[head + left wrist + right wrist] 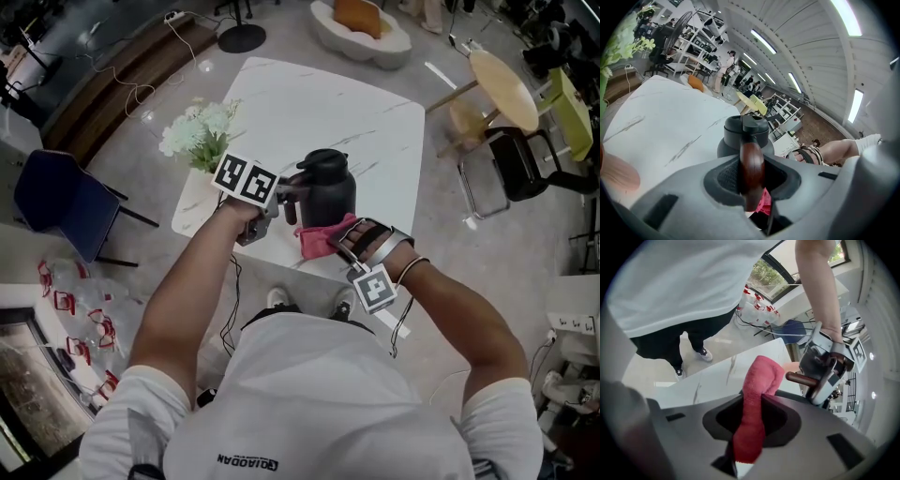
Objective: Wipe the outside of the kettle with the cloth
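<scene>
A black kettle (pixel 325 187) stands near the front edge of the white marble table (pixel 319 103). My left gripper (pixel 272 202) is shut on its brown wooden handle (pixel 751 171), which runs upright between the jaws in the left gripper view, with the kettle's lid (pixel 745 129) just beyond. My right gripper (pixel 345 244) is shut on a pink cloth (pixel 323 236) and holds it against the kettle's lower near side. In the right gripper view the cloth (pixel 752 413) stands up out of the jaws, with the handle (pixel 804 378) and the left gripper (pixel 825 369) behind it.
A vase of white flowers (pixel 199 131) stands on the table's left side, close to the left gripper. On the floor are a blue chair (pixel 61 202) at the left, and a round yellow table (pixel 503 89) and a black chair (pixel 525 164) at the right.
</scene>
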The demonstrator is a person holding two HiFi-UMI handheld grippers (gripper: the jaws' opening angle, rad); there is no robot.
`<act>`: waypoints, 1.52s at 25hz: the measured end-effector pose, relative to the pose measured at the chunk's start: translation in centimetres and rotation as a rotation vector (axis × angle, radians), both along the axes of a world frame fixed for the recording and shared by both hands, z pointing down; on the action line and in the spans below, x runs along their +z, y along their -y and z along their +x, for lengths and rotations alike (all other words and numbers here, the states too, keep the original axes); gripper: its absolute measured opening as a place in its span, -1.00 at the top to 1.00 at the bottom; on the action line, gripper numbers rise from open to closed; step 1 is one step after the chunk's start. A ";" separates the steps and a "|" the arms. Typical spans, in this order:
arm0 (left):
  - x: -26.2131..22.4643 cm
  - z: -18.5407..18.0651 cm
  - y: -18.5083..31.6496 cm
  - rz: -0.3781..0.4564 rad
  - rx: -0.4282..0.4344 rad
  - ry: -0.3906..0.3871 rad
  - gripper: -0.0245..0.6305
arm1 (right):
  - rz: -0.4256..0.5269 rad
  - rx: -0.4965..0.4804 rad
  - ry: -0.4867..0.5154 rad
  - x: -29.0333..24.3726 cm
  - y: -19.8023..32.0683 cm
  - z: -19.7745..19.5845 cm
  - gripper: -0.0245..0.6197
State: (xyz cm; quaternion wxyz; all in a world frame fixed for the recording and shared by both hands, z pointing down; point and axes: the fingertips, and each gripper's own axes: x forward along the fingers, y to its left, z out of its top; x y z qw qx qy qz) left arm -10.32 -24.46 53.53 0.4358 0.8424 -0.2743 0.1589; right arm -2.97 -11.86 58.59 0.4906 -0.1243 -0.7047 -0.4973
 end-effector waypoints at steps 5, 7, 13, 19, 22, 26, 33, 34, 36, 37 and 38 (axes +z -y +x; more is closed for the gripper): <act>0.1 -0.1 -0.1 -0.003 0.003 -0.005 0.63 | 0.049 -0.035 -0.001 1.6 0.0 0.6 0.61; 0.1 -0.2 -0.2 -0.002 0.006 -0.004 0.63 | 0.078 -0.051 -0.007 1.9 0.1 0.6 0.61; 0.2 -0.1 -0.2 0.000 0.003 -0.004 0.63 | 0.033 -0.027 -0.071 4.3 -1.4 2.1 0.61; 0.3 -0.3 -0.2 0.013 -0.006 -0.016 0.63 | -0.108 0.098 -0.051 5.0 -2.4 3.5 0.61; 0.4 -0.5 -0.4 0.016 -0.025 -0.028 0.63 | -0.305 0.292 0.130 1.7 -2.3 2.9 0.61; 0.5 -1.1 -1.0 0.033 -0.053 -0.048 0.63 | -0.500 0.579 0.423 -4.6 0.7 2.3 0.61; 0.4 -1.8 -2.5 0.095 -0.108 -0.070 0.63 | -0.919 0.960 0.889 -11.5 5.6 1.3 0.61; 0.4 -1.8 -2.8 0.112 -0.113 -0.068 0.63 | -0.989 1.004 0.952 -12.2 6.2 1.0 0.61; 0.4 -1.8 -3.5 0.148 -0.120 -0.057 0.63 | -1.131 1.077 1.070 -13.3 7.2 0.3 0.61; 0.4 -1.7 -3.9 0.166 -0.127 -0.054 0.63 | -1.204 1.106 1.127 -13.8 7.6 0.0 0.61; 0.4 -1.6 -4.3 0.181 -0.136 -0.052 0.63 | -1.281 1.136 1.182 -14.2 7.9 -0.2 0.61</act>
